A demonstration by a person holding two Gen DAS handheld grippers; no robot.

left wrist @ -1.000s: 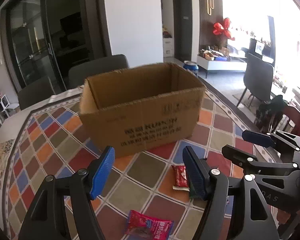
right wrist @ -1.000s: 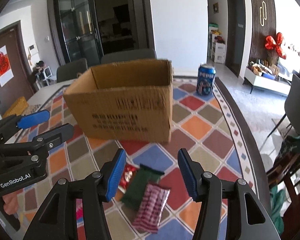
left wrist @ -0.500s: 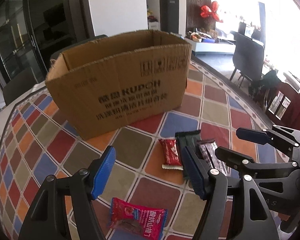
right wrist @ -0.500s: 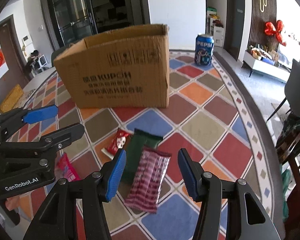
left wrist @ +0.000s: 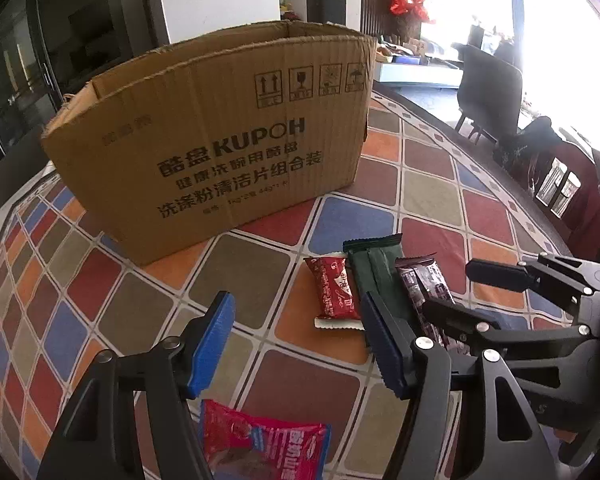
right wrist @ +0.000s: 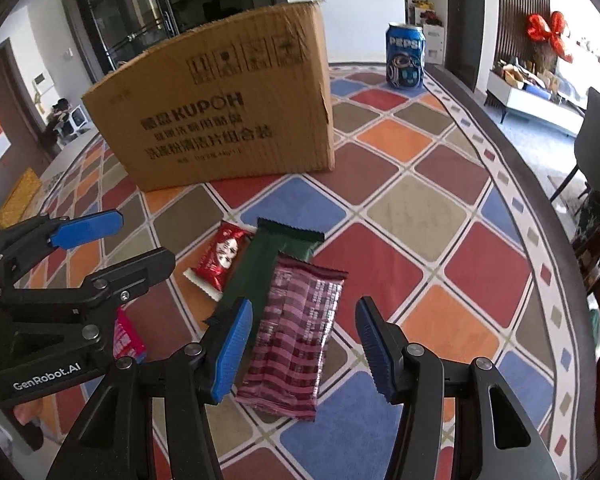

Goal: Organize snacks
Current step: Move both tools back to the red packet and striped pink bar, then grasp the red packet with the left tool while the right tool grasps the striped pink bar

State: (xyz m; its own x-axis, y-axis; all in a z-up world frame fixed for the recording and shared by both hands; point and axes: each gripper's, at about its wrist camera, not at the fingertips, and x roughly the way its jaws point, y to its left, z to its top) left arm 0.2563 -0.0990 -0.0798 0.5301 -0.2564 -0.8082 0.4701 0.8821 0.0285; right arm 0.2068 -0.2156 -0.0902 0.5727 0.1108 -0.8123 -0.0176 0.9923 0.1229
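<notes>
Several snack packets lie on the patterned tablecloth in front of an open cardboard box [left wrist: 220, 152] [right wrist: 220, 112]. A small red packet [left wrist: 334, 292] [right wrist: 220, 256], a dark green packet [left wrist: 374, 276] [right wrist: 276, 256] and a maroon striped packet [left wrist: 424, 284] [right wrist: 300, 332] lie side by side. My right gripper [right wrist: 305, 340] hovers open over the maroon packet, its pads clear of it. My left gripper [left wrist: 298, 340] is to the left of the row, its jaws closing on nothing. A pink-red packet [left wrist: 264, 444] [right wrist: 126, 338] lies just below its fingers.
A blue Pepsi can [right wrist: 405, 56] stands on the table to the right behind the box. The round table's edge [right wrist: 512, 184] curves along the right, with dark chairs [left wrist: 488, 92] beyond it. Each wrist view shows the other gripper at its side.
Both grippers have sunk toward the table and tipped further down, so the box and packets loom larger. The left jaws have narrowed slightly. The packets have not moved.
</notes>
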